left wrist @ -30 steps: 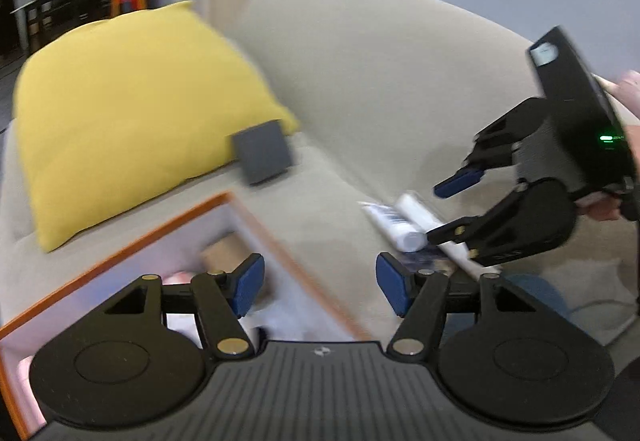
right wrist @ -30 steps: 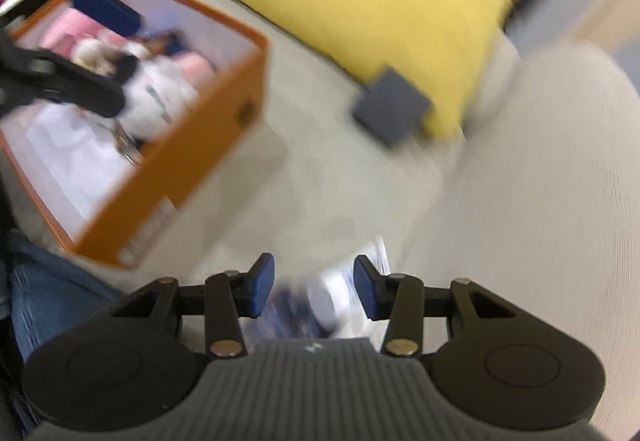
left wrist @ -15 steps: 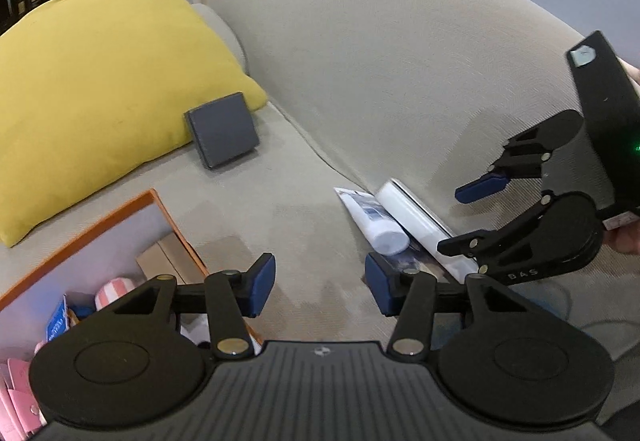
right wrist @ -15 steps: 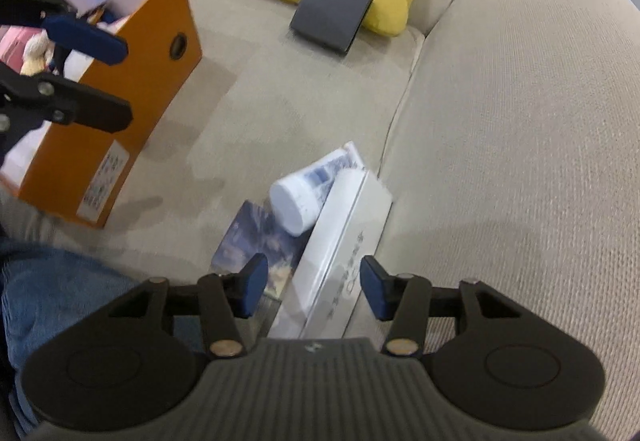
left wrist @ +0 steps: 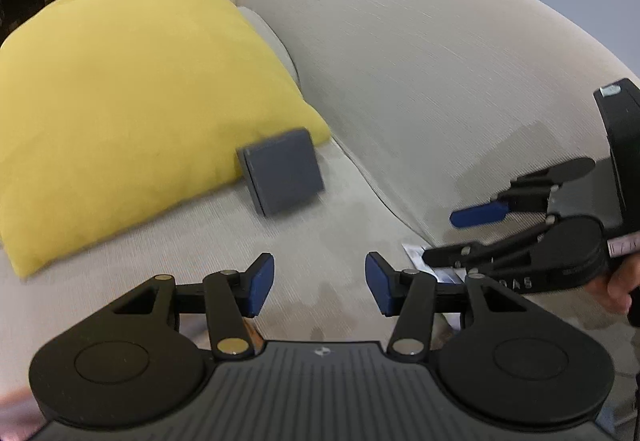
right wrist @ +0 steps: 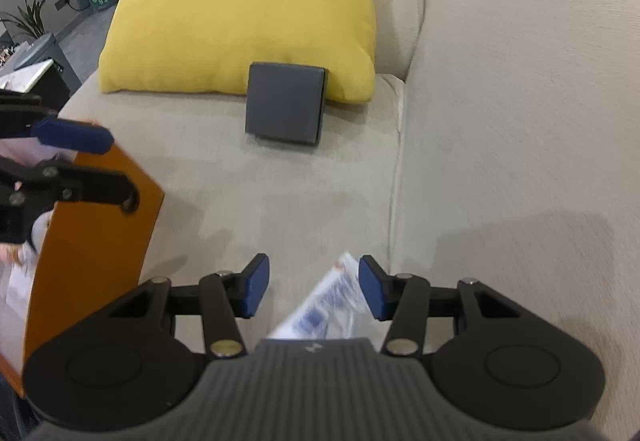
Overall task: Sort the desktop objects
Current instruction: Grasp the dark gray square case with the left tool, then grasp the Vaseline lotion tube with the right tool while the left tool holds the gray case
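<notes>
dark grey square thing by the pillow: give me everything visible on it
The dark grey square case is flat and matte, with rounded corners and a seam along its edge, shut as far as shows. It stands tilted on the beige sofa seat, its upper part leaning against the yellow pillow. Neither gripper touches it. Material could be plastic or leatherette.

The left gripper now sits over bare sofa seat, past the orange box, jaws opening. The right gripper is lower over what may be the tube, jaws closing.
</notes>
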The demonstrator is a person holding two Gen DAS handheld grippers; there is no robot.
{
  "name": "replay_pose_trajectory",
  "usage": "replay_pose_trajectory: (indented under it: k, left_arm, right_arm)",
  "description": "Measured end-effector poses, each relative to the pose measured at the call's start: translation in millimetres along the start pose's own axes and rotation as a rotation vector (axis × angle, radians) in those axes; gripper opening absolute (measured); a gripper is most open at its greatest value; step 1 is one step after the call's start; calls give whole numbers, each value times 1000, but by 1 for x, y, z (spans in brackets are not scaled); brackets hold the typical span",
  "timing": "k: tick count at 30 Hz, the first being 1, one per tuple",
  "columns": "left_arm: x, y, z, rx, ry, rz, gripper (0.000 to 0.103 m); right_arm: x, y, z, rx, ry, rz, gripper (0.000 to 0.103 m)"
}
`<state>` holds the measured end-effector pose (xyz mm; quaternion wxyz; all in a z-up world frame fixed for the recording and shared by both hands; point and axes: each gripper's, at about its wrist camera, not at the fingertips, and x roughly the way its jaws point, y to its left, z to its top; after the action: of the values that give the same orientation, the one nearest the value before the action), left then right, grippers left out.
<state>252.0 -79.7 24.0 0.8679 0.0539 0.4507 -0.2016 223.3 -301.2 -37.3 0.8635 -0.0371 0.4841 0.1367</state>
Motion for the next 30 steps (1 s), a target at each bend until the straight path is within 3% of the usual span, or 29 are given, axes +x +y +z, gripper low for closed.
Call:
replay_pose_trajectory:
  k: [4,8,14,23,26,30]
  left_arm:
    - [28,17,26,6,22,7,69]
    - [62,39,48,-28,60,9,75]
    - [110,58,68,-13,128,-1,76]
    - [150,69,81,43,204,-24,79]
    - [156,69,83,36,201,-43,78]
    - [153,60,85,55,189,-67,62]
  right_arm:
    - [21,-4,24,9,-33,11,45]
    - [44,-12,46,52,-83,21,33]
    - [77,-22,63,92,-124,37,22]
    - [100,-25,73,69,-142,79,20]
    - [107,-23,73,60,-136,92,19]
    - [115,-23,74,60,-116,69,19]
